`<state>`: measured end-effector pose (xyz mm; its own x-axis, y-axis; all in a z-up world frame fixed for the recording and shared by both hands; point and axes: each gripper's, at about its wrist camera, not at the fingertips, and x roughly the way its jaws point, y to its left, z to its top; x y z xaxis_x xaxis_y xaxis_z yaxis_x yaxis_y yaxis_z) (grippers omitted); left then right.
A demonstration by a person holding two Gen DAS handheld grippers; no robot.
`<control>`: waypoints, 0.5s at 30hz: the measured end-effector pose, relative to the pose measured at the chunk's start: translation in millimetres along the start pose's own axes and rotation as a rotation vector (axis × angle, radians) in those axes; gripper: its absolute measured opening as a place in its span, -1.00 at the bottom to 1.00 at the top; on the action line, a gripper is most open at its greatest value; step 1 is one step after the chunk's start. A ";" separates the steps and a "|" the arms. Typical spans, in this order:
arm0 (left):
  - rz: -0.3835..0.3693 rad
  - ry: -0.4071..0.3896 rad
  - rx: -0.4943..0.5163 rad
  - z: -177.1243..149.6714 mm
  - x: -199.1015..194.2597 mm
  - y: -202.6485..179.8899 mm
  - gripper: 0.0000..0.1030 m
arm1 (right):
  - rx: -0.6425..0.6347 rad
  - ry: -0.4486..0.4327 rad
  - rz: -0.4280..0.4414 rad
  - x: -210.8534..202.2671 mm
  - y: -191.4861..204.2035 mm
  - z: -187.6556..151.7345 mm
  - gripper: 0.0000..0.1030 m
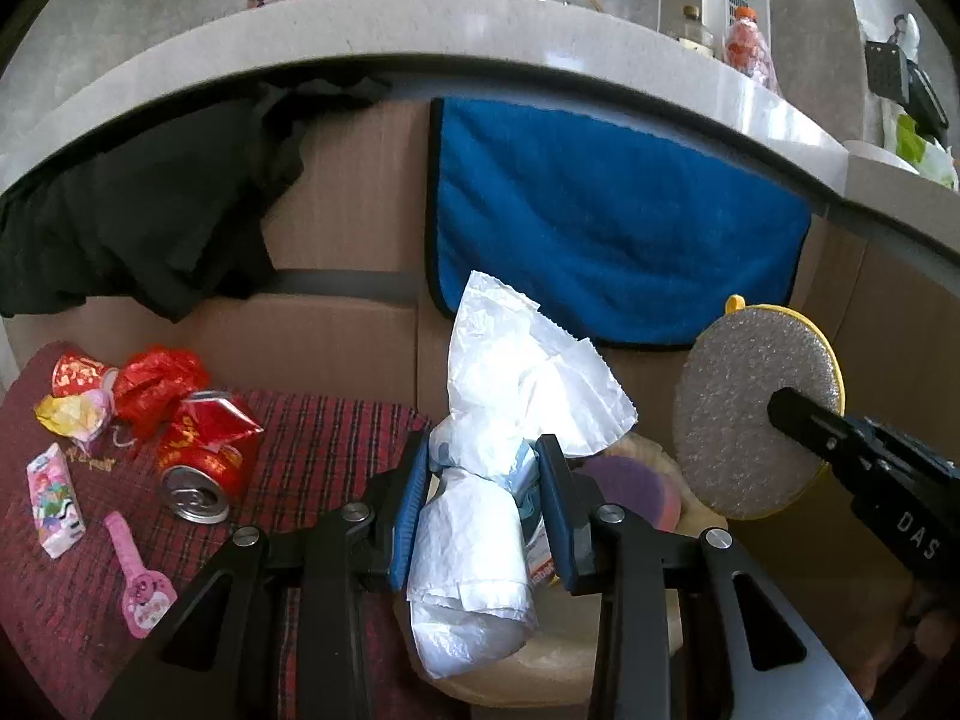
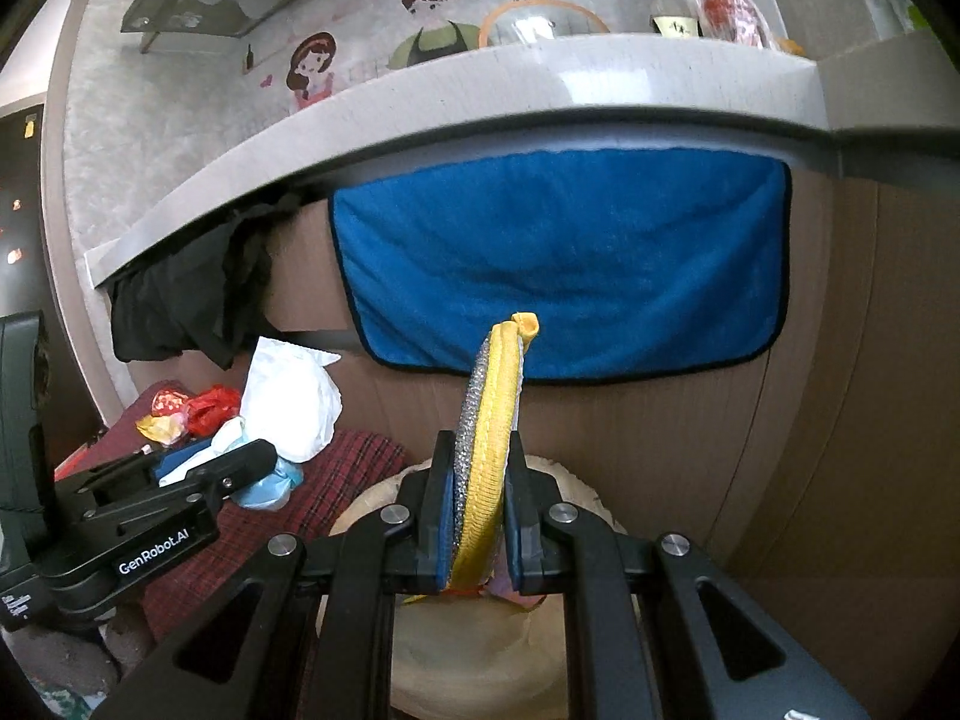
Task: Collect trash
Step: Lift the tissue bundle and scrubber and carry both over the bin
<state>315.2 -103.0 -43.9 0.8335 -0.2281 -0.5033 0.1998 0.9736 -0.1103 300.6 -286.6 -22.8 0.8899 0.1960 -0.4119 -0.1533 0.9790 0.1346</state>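
My left gripper [image 1: 483, 474] is shut on a crumpled white plastic bag [image 1: 516, 396], held upright above a pale round basket [image 1: 540, 669]. My right gripper [image 2: 477, 498] is shut on a round yellow-edged scouring pad [image 2: 489, 426], seen edge-on; in the left wrist view the pad [image 1: 750, 408] shows flat at the right, pinched by the right gripper [image 1: 798, 414]. Trash lies on the red plaid cloth [image 1: 312, 438]: a crushed red can [image 1: 204, 456], red wrappers [image 1: 159, 378], a yellow wrapper [image 1: 69, 414], a pink packet [image 1: 54, 501] and a pink flat toy [image 1: 141, 582].
A blue towel [image 1: 606, 222] hangs on the cardboard wall below a grey counter [image 1: 420, 24]. A black cloth [image 1: 132, 222] hangs at the left. Bottles [image 1: 747, 42] stand on the counter. A purple and pink item [image 1: 636, 486] lies in the basket.
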 end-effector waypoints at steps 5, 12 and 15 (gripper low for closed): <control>-0.007 0.026 -0.005 -5.2 14.9 0.7 -0.30 | 0.007 0.027 -0.003 13.3 -3.3 -7.7 -0.76; -0.017 0.084 -0.020 -16.2 42.9 4.4 -0.30 | 0.018 0.065 -0.011 32.0 -10.1 -16.2 -0.76; -0.033 0.111 -0.027 -21.4 55.7 5.7 -0.30 | 0.027 0.090 -0.014 45.1 -13.5 -21.6 -0.76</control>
<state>351.8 -109.9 -90.9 0.7641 -0.2590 -0.5908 0.2110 0.9658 -0.1506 333.6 -289.8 -62.6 0.8493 0.1877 -0.4935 -0.1283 0.9800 0.1520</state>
